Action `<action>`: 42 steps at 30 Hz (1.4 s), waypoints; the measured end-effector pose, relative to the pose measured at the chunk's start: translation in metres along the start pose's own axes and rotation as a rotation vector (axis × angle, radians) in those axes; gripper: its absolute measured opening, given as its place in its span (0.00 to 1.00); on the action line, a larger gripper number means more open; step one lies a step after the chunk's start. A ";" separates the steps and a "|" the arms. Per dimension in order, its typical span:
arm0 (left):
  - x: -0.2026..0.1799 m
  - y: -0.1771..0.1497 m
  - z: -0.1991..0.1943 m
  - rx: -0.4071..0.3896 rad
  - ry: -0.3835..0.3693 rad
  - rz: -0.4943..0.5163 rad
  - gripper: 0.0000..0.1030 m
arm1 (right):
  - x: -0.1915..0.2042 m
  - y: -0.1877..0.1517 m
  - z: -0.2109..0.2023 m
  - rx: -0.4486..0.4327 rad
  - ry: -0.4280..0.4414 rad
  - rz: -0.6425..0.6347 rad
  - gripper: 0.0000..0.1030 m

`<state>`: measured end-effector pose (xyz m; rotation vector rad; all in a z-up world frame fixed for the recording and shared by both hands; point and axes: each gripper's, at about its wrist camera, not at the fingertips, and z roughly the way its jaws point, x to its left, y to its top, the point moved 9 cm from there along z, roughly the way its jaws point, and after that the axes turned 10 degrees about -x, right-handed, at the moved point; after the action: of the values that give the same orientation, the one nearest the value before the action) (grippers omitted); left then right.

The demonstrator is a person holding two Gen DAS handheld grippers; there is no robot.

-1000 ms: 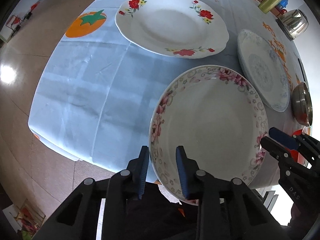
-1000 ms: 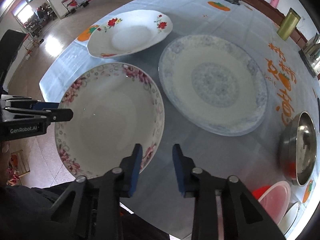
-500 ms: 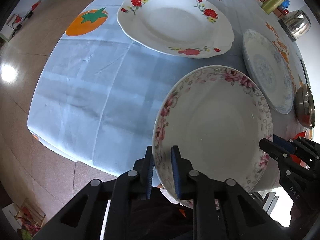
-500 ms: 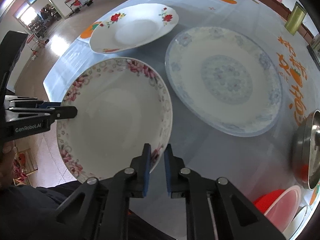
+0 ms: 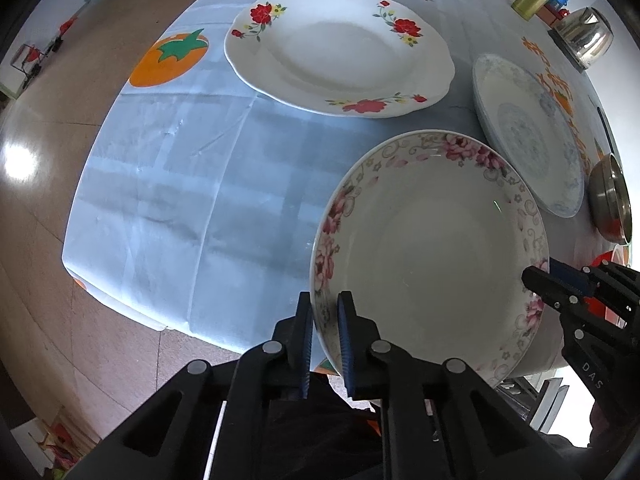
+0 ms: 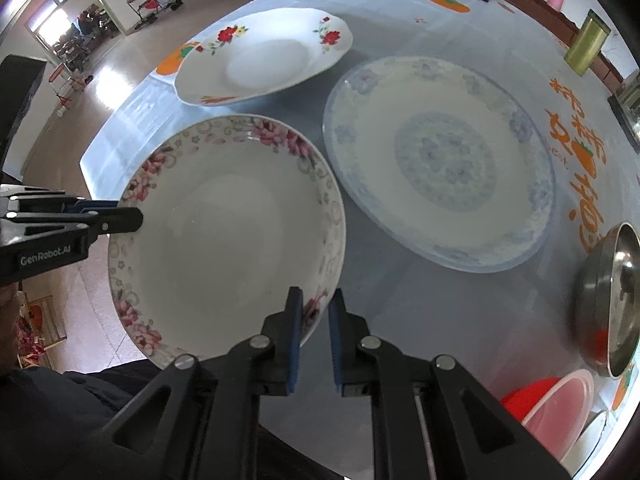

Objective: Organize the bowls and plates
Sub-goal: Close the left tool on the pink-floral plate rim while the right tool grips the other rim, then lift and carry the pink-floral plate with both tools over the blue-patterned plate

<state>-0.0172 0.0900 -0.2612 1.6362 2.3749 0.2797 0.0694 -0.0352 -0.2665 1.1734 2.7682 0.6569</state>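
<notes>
The left gripper (image 5: 325, 312) points down at the near table edge, its jaws closing on the rim of the pink-flowered plate (image 5: 432, 264), one blue pad on each face of the rim. On the opposite side of the same plate, the right gripper (image 6: 314, 312) is clamped on the rim with the porcelain pinched between its pads. In the right wrist view the left gripper appears as a black beak at the plate's left edge; in the left wrist view the right gripper reaches in from the right.

The pink-flowered plate sits at the near edge of the round table, partly overhanging the pale blue tablecloth (image 5: 168, 184) printed with orange persimmons. Whether its base touches the cloth cannot be told.

Just beyond it to the right lies the blue-patterned plate (image 6: 440, 160), flat on the cloth, close to the held plate but apart from it. Farther back to the left rests the red-flowered plate (image 5: 340, 48) with a scalloped rim.

At the right edge stands a steel bowl (image 6: 616, 300), with a red plastic bowl (image 6: 556, 404) nearer. Far across the table are a green-gold tin (image 6: 587, 42) and a steel kettle (image 5: 585, 36).
</notes>
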 end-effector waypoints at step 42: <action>-0.029 0.043 -0.043 -0.144 0.026 0.097 0.13 | -0.019 0.023 -0.056 -0.114 -0.034 0.006 0.12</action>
<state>0.0178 0.0778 -0.2048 1.6922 2.2394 0.4804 0.0859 -0.0543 -0.2082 1.1587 2.6613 0.7767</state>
